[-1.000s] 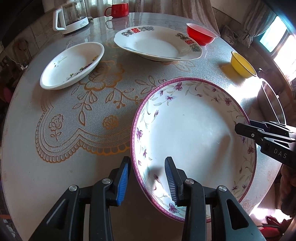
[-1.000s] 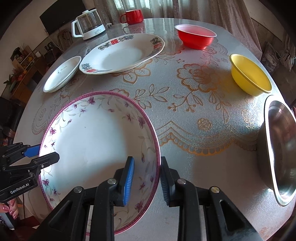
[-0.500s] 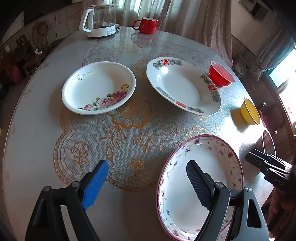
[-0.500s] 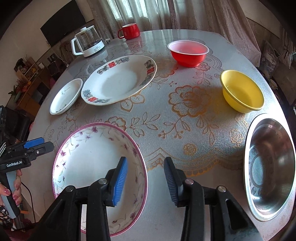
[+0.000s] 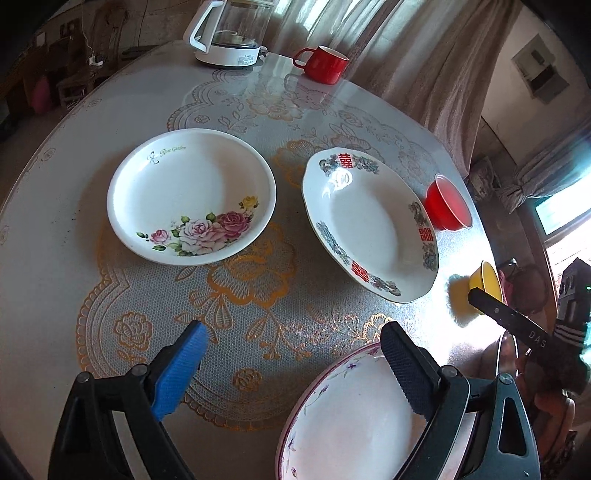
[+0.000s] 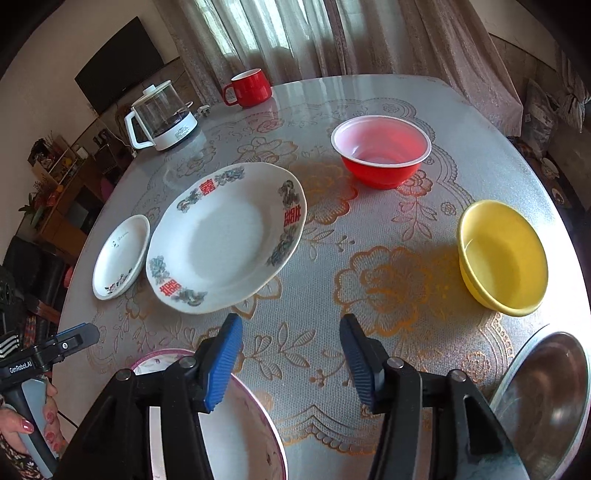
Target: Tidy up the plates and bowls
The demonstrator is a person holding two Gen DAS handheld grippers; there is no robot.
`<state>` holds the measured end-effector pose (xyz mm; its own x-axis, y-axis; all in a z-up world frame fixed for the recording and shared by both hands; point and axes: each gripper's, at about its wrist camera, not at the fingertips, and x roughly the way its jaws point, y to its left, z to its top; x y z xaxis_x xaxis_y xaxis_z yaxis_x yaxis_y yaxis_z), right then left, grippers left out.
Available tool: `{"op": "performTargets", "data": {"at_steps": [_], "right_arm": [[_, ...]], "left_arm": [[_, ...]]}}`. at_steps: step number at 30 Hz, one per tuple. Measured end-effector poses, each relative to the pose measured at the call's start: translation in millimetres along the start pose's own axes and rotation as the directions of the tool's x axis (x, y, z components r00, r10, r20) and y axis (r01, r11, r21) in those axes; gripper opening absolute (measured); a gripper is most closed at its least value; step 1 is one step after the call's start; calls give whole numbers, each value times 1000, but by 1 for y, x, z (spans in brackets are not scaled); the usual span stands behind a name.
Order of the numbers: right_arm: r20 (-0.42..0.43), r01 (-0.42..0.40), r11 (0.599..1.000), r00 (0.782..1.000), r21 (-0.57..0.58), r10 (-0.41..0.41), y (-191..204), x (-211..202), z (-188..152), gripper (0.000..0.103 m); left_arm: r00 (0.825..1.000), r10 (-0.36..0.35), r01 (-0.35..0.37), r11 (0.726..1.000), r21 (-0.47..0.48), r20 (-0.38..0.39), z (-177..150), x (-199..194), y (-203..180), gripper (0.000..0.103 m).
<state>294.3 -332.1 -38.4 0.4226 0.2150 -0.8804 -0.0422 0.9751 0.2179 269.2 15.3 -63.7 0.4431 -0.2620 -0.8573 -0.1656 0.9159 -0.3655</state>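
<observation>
A purple-rimmed floral plate (image 5: 354,417) lies at the table's near edge, also low in the right wrist view (image 6: 240,424). A rose plate (image 5: 192,195) and a larger plate with red characters (image 5: 369,221) lie further back; both show in the right wrist view, the rose plate (image 6: 120,256) left of the larger plate (image 6: 225,236). A red bowl (image 6: 380,149), a yellow bowl (image 6: 502,254) and a steel bowl (image 6: 546,398) stand to the right. My left gripper (image 5: 291,354) is open and empty above the table. My right gripper (image 6: 291,354) is open and empty.
A glass kettle (image 5: 232,33) and a red mug (image 5: 325,62) stand at the table's far edge. The table (image 6: 369,266) is round with a lace-pattern cover. Curtains hang behind it.
Both grippers opened wide and pulled back and up from the purple-rimmed plate, which stays on the table. Both views now take in more of the far table.
</observation>
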Motion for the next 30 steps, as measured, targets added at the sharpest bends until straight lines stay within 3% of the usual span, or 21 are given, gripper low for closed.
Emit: {"op": "performTargets", "data": {"at_steps": [9, 14, 21, 26, 30], "right_arm": [[-50, -69, 979, 996, 191, 80, -24, 56, 40, 55], [-75, -51, 975, 995, 217, 69, -26, 77, 55, 55], [-108, -44, 979, 992, 199, 67, -18, 102, 67, 55], [-101, -51, 980, 992, 190, 72, -17, 106, 70, 39], [-104, -58, 986, 992, 158, 75, -15, 109, 71, 34]], "left_arm": [[1000, -11, 11, 999, 51, 4, 18, 18, -16, 95], [999, -41, 39, 997, 70, 31, 29, 24, -22, 95], [999, -51, 51, 998, 48, 7, 44, 39, -19, 93], [999, -45, 45, 997, 55, -9, 51, 48, -20, 93], [999, -45, 46, 997, 63, -18, 55, 55, -24, 93]]}}
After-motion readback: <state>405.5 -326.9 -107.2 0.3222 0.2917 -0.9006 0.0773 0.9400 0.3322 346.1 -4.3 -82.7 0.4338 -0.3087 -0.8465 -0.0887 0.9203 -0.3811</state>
